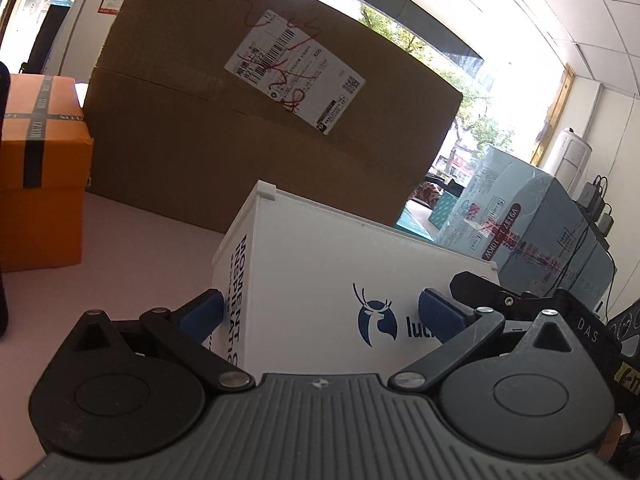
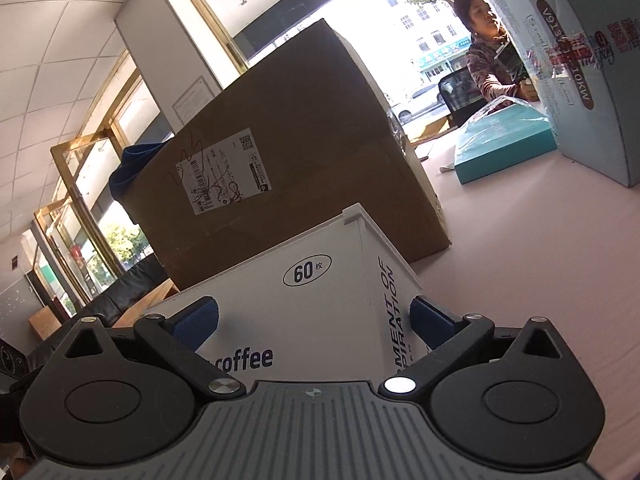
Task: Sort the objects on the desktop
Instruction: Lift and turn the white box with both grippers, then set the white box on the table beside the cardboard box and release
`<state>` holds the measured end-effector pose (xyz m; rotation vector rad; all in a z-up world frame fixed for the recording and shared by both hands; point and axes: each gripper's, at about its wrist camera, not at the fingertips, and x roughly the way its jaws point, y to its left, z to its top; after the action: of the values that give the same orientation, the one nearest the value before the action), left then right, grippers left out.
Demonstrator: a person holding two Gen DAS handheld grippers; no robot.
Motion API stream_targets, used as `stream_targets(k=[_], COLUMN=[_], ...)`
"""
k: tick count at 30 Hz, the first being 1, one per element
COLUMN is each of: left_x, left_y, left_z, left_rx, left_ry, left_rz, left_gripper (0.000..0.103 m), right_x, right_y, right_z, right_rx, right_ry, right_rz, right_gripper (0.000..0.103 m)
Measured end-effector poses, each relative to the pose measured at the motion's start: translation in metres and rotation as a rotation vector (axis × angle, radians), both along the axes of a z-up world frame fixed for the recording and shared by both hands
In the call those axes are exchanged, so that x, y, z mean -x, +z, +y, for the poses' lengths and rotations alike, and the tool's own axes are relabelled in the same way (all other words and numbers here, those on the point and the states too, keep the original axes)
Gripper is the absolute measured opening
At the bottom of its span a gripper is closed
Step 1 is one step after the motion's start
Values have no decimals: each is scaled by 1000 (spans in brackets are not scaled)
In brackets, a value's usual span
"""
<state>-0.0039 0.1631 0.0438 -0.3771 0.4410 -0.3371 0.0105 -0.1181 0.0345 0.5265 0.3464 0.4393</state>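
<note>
Left wrist view, far left: an orange box (image 1: 40,168) with dark tape crossed over its top stands on the pale pink table (image 1: 152,240). Just right of it and further back, a large brown carton (image 1: 248,128) with a white shipping label (image 1: 296,76) scrawled over in red fills the middle of the view. In front of the carton sits the white coffee box (image 1: 320,272), tilted in this view, printed with a blue deer logo and the words "MOMENT" and "INSPIRATI". The left gripper (image 1: 320,314) is spread wide around the box's near corner; its left blue pad lies against the lettered side, its right blue pad overlaps the logo face, and whether either presses the box I cannot tell. Further right, a pale blue carton (image 1: 532,224) with red-printed tape stands on the table, well apart from the white box. Right wrist view: the same white coffee box (image 2: 304,300) shows "60" in an oval and "coffee" on its near face. The right gripper (image 2: 316,320) is likewise spread, its blue pads flanking the box's near edges; contact unclear. Behind stands the brown carton (image 2: 288,160). To the right lie a flat teal box (image 2: 504,144) and the pale blue carton (image 2: 580,60), with a person (image 2: 488,56) beyond the table.
</note>
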Motion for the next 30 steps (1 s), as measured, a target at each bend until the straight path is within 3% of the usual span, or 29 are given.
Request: stream_targets(k=[4, 8, 12, 18, 21, 24, 26, 28, 30], left_x=[-19, -35, -46, -45, -37, -4, 19, 38, 47], left_y=[-3, -4, -10, -13, -7, 4, 12, 21, 24], left_z=[32, 61, 68, 66, 57, 38, 25, 12, -7], left_rx=[30, 29, 38, 32, -42, -182, -219, -191, -181], left_ry=[105, 196, 214, 222, 265, 429, 488, 423, 324], left_rz=[25, 31, 45, 9, -35, -220, -329, -354, -318], left_gripper=[103, 103, 103, 103, 103, 103, 103, 103, 103], right_x=[-23, -44, -56, -49, -35, -8, 14, 32, 46], right_y=[-5, -12, -23, -28, -20, -11, -6, -3, -2], right_z=[41, 69, 81, 84, 85, 77, 65, 51, 33], right_rx=[33, -6, -26, -19, 64, 168, 281, 406, 506], right_ry=[41, 77, 54, 18, -26, -112, -168, -211, -263], right_rz=[21, 64, 70, 4, -68, -205, -278, -282, -257], right_gripper=[103, 103, 103, 103, 103, 103, 103, 103, 103])
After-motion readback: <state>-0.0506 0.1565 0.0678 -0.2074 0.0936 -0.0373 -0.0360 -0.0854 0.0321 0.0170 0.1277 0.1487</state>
